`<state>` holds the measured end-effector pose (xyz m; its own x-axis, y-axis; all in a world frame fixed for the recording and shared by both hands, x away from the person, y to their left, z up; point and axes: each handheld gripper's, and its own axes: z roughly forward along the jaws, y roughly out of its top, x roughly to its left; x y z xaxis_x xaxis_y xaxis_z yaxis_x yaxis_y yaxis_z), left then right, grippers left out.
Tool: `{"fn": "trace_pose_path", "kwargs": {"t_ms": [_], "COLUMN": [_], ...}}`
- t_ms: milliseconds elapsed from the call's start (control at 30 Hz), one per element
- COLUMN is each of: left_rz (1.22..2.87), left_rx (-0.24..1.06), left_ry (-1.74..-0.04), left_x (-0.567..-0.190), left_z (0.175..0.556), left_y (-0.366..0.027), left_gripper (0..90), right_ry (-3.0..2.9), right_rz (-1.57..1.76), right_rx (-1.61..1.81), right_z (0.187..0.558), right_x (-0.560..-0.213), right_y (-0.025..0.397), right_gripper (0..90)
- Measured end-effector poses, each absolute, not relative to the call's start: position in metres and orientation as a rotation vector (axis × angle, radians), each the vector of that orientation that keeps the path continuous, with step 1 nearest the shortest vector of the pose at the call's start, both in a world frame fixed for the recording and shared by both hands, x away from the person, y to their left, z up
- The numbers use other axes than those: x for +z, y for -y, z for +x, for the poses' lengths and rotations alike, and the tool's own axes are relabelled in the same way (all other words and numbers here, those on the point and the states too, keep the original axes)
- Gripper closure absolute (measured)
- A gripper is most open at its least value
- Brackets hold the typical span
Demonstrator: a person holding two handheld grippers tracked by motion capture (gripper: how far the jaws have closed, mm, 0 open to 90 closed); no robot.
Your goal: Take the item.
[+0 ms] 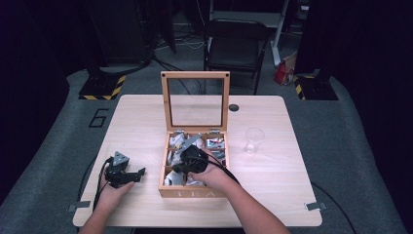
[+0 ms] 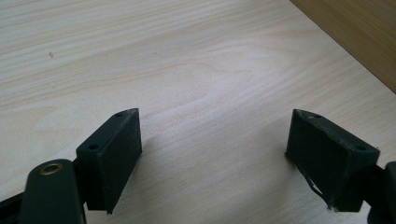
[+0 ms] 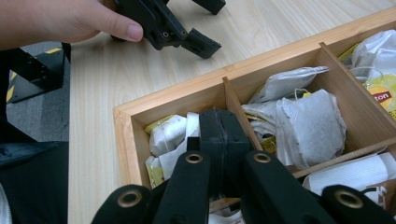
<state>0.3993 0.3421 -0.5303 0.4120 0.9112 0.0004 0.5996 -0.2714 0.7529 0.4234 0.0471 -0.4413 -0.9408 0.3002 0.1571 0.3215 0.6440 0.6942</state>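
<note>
A wooden tea box (image 1: 193, 193) stands open on the table, its glass lid (image 1: 195, 75) upright. Its compartments hold several white tea bags (image 3: 308, 126) and yellow-labelled packets. My right gripper (image 3: 219, 122) hangs just above the divider at the box's near-left corner, jaws pressed together with nothing visible between them; from above, the right gripper (image 1: 181, 168) sits over the box's front half. My left gripper (image 2: 215, 126) rests low over bare table left of the box, open and empty; the high view shows the left gripper (image 1: 139, 174) pointing toward the box.
An empty clear glass (image 1: 254, 139) stands right of the box. A small black disc (image 1: 234, 107) lies near the table's far edge. The box's side wall (image 2: 364, 32) is close by the left gripper. A black chair (image 1: 236, 44) stands beyond the table.
</note>
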Motion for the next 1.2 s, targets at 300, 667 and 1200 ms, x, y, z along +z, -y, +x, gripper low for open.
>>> {"fn": "trace_pose_path", "kwargs": {"t_ms": [300, 667, 1200], "left_rz": [1.984, 1.984, 1.984], "left_rx": [0.582, 0.582, 0.582], "left_ry": [-1.280, -1.280, -1.280], "left_x": [-0.530, -0.530, -0.530], "left_z": [0.399, 0.399, 0.399], "left_y": [-0.342, -0.342, -0.342], "left_gripper": [17.9, 17.9, 17.9], "right_ry": [2.819, 2.788, 2.780], "right_rz": [-0.537, -0.609, -0.557], "right_rx": [-1.227, -1.285, -1.234], "right_z": [0.424, 0.426, 0.427], "right_x": [-0.438, -0.427, -0.439], "right_y": [-0.043, -0.030, -0.047], "right_gripper": [90.0, 90.0, 76.2]}}
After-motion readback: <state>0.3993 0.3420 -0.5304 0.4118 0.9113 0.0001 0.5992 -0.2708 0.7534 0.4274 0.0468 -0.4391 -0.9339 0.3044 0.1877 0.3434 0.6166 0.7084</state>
